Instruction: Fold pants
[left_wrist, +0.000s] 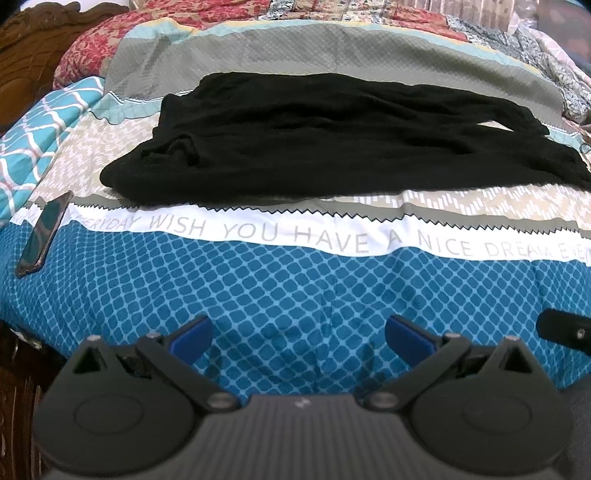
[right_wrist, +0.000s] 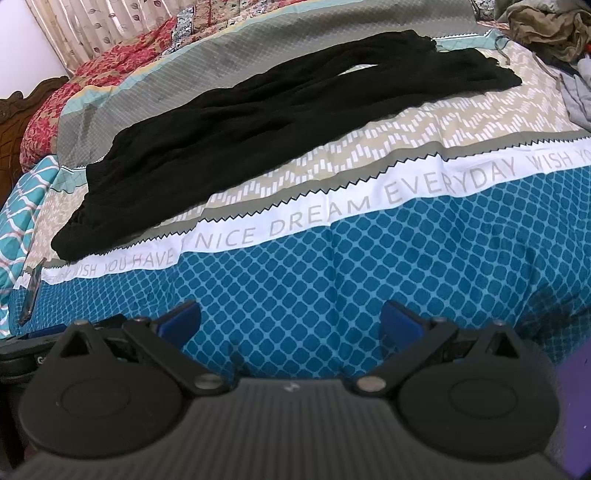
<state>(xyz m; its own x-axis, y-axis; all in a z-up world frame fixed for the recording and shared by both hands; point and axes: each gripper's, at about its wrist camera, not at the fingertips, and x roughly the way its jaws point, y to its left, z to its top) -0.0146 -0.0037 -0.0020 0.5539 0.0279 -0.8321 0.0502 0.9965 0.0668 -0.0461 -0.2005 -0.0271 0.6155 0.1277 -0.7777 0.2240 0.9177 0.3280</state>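
Pants (left_wrist: 332, 140) flat on bed (left_wrist: 295, 295) at 12 o'clock, unfolded | left gripper (left_wrist: 298, 334) spread, empty | right gripper (right_wrist: 290, 321) spread (both held back, likely pre-reach)

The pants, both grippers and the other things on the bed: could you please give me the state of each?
Pants: laid out lengthwise, unfolded, legs side by side, untouched.
Left gripper: jaws open, empty, short of the pants.
Right gripper: jaws open, empty.
Phone: lying flat, screen dark.
Bedsheet: spread, slightly rumpled.

Patterned bed (left_wrist: 295, 295), black pants (left_wrist: 332, 147), phone (left_wrist: 44, 232)
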